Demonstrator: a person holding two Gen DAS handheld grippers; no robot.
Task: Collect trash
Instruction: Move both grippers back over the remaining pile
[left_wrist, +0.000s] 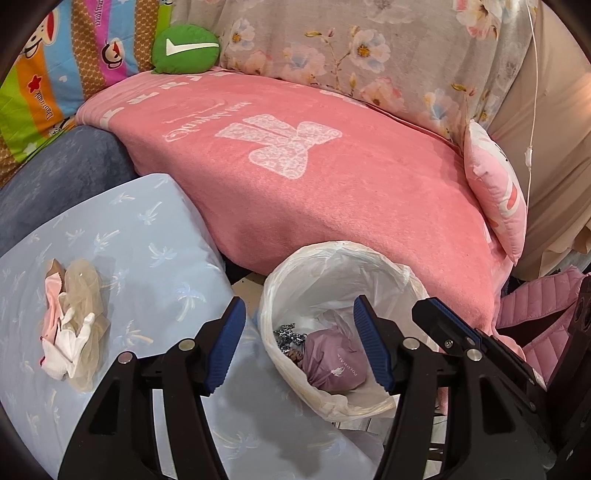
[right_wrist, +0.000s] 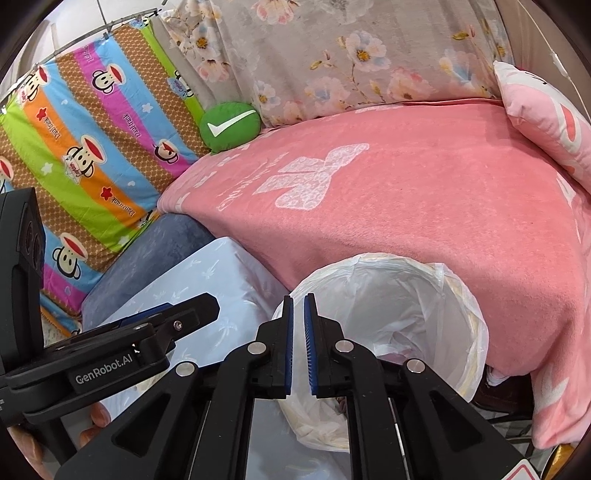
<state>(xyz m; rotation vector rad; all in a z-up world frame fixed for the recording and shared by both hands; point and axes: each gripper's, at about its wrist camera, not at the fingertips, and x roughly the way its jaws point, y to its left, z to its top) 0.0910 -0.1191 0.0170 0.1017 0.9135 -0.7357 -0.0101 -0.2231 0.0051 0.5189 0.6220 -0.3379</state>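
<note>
A bin lined with a white plastic bag (left_wrist: 343, 266) stands on the floor against the pink-blanketed sofa; it also shows in the right wrist view (right_wrist: 406, 291). Inside lie a tied purple bag (left_wrist: 332, 365) and a small leopard-print scrap (left_wrist: 288, 338). A crumpled pile of white, pink and beige trash (left_wrist: 72, 321) lies on the light blue palm-print cushion (left_wrist: 147, 240), left of the bin. My left gripper (left_wrist: 299, 347) is open and empty, over the bin's near rim. My right gripper (right_wrist: 298, 343) is shut with nothing between its pads, just at the bin's left rim; it shows at right in the left wrist view (left_wrist: 439, 317).
A pink blanket (left_wrist: 332, 177) covers the sofa seat. A green checkmark cushion (left_wrist: 186, 48), a striped cartoon cover (right_wrist: 85, 147), a floral cover (left_wrist: 369, 48) and a pink pillow (left_wrist: 498, 195) sit around it. A pink quilted jacket (left_wrist: 539, 314) lies right of the bin.
</note>
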